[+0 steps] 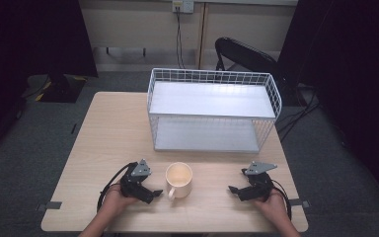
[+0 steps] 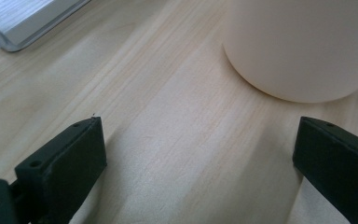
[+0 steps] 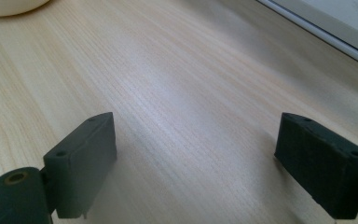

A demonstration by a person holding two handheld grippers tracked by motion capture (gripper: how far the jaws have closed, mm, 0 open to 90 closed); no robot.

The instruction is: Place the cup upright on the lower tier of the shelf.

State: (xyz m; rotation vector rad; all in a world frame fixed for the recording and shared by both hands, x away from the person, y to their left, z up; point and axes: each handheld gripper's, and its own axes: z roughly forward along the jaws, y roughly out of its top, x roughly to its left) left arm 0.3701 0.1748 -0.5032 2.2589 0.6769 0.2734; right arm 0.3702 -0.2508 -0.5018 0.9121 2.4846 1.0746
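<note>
A cream mug stood upright on the bench, near the near edge and between the two grippers, with its handle turned toward the near left. The left gripper lay just beside the mug on its left, and its fingers were wide apart, holding nothing; in the left gripper view the mug wall was ahead and to the right of the gap, not yet between the fingers. The right gripper rested well apart from the mug on the right side, its fingers also wide and empty over bare wood. Behind the mug stood a white wire rack with two shelves, both free. The step in hand seemed to be the reach of the left gripper to the mug. To do it well, the gripper should have turned a little to the right, so that the handle or the wall came to the middle of the gap, and it should have closed only when one finger was on each side. A slow approach was wise, because a push on the wall could slide the mug away.
</note>
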